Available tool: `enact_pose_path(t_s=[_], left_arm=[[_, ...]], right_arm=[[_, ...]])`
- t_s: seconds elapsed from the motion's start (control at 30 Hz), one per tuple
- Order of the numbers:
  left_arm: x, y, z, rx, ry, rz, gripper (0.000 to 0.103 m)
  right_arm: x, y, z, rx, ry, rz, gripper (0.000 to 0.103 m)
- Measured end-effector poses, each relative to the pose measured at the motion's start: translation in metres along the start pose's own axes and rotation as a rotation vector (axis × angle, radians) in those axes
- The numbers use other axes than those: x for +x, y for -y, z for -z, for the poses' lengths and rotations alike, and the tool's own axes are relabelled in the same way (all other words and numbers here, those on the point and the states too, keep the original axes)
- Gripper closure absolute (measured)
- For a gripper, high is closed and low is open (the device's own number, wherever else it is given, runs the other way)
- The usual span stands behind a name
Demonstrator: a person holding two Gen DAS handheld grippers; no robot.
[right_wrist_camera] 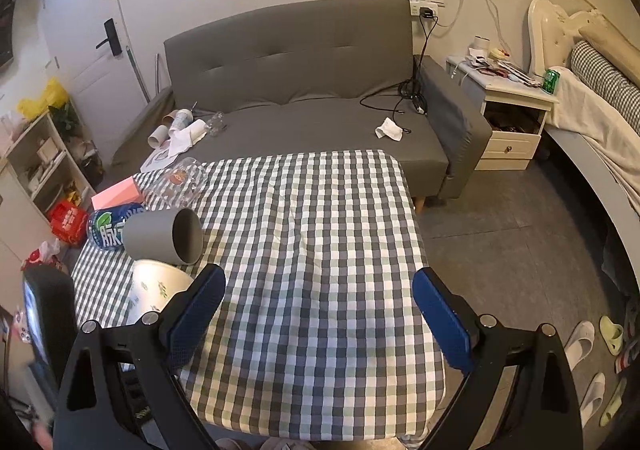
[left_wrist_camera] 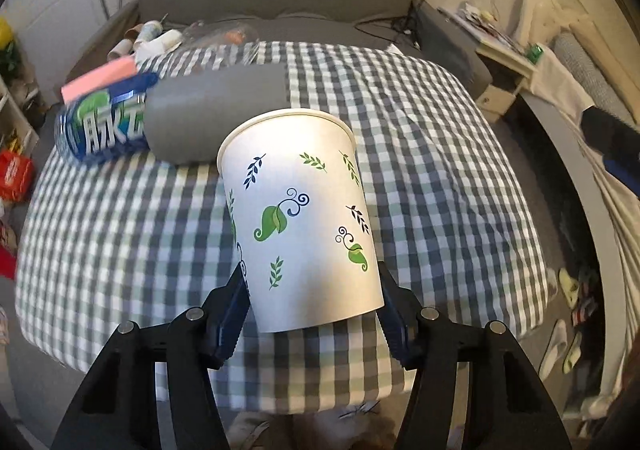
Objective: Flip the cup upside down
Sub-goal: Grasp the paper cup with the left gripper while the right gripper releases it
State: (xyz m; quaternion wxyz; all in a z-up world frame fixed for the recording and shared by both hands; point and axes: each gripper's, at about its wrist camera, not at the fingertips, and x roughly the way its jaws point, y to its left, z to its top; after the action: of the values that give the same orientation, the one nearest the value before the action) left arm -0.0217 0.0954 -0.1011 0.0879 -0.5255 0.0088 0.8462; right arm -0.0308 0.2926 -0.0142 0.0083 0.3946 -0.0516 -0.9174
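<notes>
A white paper cup with green and blue leaf prints point(left_wrist_camera: 300, 217) is held in my left gripper point(left_wrist_camera: 314, 290), which is shut on its lower part. The cup is above the checked tablecloth point(left_wrist_camera: 420, 169), its rim pointing up and away, a little tilted. In the right wrist view the same cup point(right_wrist_camera: 156, 286) shows at the left, partly hidden behind my left finger. My right gripper point(right_wrist_camera: 318, 314) is open and empty above the near part of the table point(right_wrist_camera: 312, 250).
A grey cup point(right_wrist_camera: 164, 236) lies on its side at the table's left, next to a blue bottle point(right_wrist_camera: 106, 230), a pink box point(right_wrist_camera: 116, 195) and a clear glass mug point(right_wrist_camera: 180, 181). A grey sofa point(right_wrist_camera: 304, 89) stands behind. A nightstand point(right_wrist_camera: 508, 117) and bed are right.
</notes>
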Motion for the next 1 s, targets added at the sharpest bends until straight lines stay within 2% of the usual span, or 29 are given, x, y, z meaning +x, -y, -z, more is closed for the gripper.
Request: enact_pose_path(t_s=[0.2,0.47,0.63,0.83,1.0], left_arm=[[-0.012,0.002,-0.009,0.167,-0.075,-0.045,0.043],[-0.009,-0.012,-0.016,0.239,-0.116,-0.093,0.043],[0.001,-0.013,-0.017,0.235,-0.109,-0.087,0.043],[0.02,-0.014,-0.003,0.216,-0.1,-0.079,0.044],[0.009,-0.014,-0.006,0.221,-0.07,-0.061,0.044]], right_arm=[[0.0,-0.001,0.002,-0.012,-0.005,-0.005,0.008],[0.0,0.004,0.001,-0.006,-0.009,-0.027,0.008],[0.002,0.004,0.002,-0.016,-0.017,-0.032,0.008],[0.005,0.005,0.002,-0.016,-0.026,-0.035,0.008],[0.005,0.002,0.003,-0.024,-0.028,-0.035,0.008]])
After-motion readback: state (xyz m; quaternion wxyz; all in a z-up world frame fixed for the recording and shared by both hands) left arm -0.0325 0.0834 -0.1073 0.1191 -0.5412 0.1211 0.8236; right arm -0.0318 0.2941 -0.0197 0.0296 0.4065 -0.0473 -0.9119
